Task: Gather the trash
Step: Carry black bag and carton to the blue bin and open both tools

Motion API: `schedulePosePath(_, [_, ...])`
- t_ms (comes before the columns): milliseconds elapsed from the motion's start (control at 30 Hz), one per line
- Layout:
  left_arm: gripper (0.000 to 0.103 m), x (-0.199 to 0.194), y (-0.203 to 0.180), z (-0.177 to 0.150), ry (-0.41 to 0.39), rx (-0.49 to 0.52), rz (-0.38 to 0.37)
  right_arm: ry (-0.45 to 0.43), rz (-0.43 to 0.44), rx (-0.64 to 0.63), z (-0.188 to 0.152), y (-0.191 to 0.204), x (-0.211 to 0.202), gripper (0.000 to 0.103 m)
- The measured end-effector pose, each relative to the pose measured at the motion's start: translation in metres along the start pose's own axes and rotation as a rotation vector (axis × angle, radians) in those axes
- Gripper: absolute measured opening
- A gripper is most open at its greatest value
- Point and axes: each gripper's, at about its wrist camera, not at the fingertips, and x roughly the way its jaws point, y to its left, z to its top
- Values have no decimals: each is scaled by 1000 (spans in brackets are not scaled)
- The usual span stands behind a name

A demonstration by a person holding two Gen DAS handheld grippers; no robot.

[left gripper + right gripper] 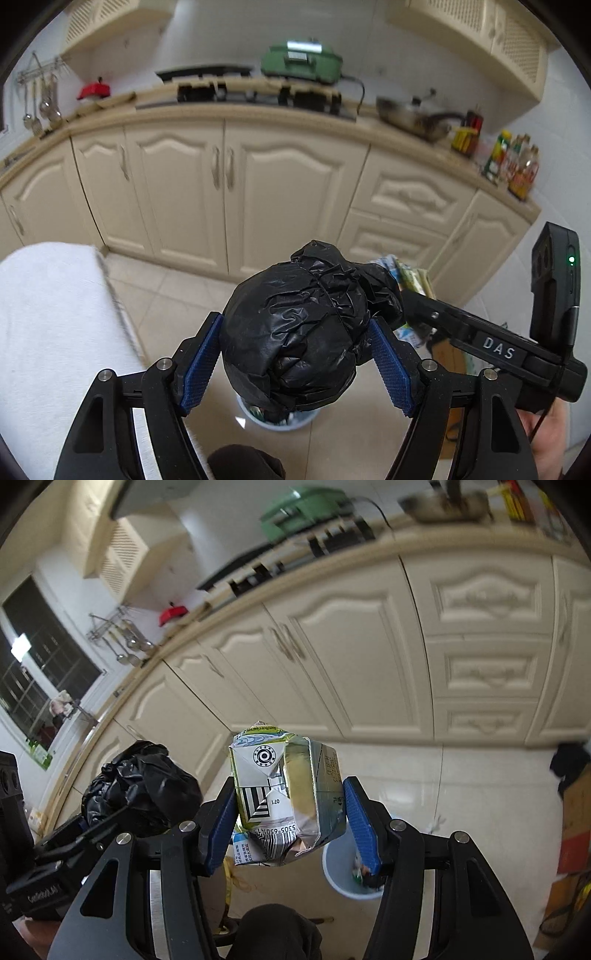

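Observation:
My left gripper (295, 350) is shut on a crumpled black plastic bag (295, 332), held in the air above a pale blue trash bin (277, 422) on the tiled floor. The bag also shows at the left of the right wrist view (144, 782). My right gripper (291, 823) is shut on a crushed drink carton (284, 794), white, green and silver with a barcode. The bin (340, 871) sits below and right of the carton, with some trash inside. The right gripper's body (498, 347) reaches in from the right of the left wrist view, with the carton (410, 277) behind the bag.
Cream kitchen cabinets (229, 192) and a countertop with a stove, a green appliance (303, 61), a pan and bottles stand ahead. A white cloth-covered surface (51, 332) is at the left. Cardboard boxes (576, 830) lie at the right on the floor.

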Motion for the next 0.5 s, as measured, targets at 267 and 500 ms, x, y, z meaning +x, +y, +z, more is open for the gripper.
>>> schedulePosePath(267, [88,95,-10,50,176,49,23,130,-29,118,-9,-46,64,85])
schedulePosePath(500, [102,128,-9,65,235,53,65,149,-53,204,-22,-71,70,97])
